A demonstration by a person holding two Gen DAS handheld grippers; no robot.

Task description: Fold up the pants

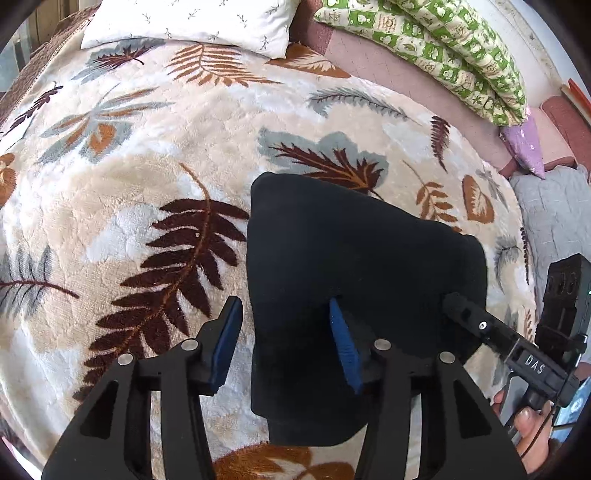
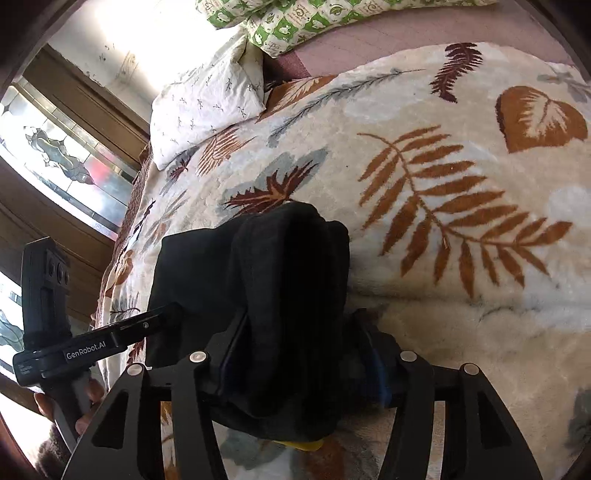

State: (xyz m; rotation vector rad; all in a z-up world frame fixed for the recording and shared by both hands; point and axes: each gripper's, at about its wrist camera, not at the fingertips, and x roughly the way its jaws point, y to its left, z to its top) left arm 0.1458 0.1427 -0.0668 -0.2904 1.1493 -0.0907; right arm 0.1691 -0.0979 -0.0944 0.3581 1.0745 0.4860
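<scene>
The black pants lie folded into a thick bundle on a leaf-patterned fleece blanket. My left gripper stands open over the bundle's near left edge. Its right blue pad lies on the cloth and its left pad is off it, over the blanket. In the right wrist view my right gripper straddles the raised fold of the pants. Its jaws are open, and a dark gap shows between the cloth and the right pad. Each gripper's tip shows in the other's view: right gripper, left gripper.
A white sprigged pillow and a green checked quilt lie at the head of the bed. A purple cloth sits at the far right. The bed's edge and a stained-glass window are on the left in the right wrist view. Something yellow peeks from under the pants.
</scene>
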